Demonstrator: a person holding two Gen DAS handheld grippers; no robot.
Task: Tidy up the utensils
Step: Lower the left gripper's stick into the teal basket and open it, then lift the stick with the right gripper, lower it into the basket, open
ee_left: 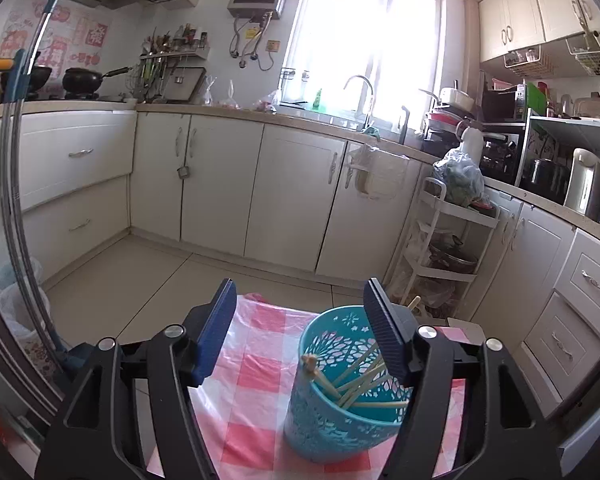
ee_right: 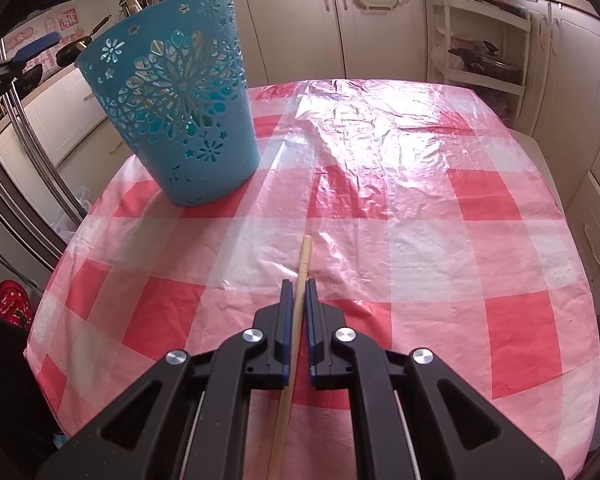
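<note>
The right gripper (ee_right: 299,286) is clamped on a single chopstick (ee_right: 302,264), its tip projecting forward over the checked tablecloth (ee_right: 420,208). The left gripper (ee_left: 300,312) is spread wide above the blue basket (ee_left: 336,420), which stands on the cloth holding several chopsticks (ee_left: 360,384).

Left gripper (ee_left: 300,320) spread wide, raised, tilted down; right gripper (ee_right: 299,292) pinched nearly closed, apparently held low.
</note>
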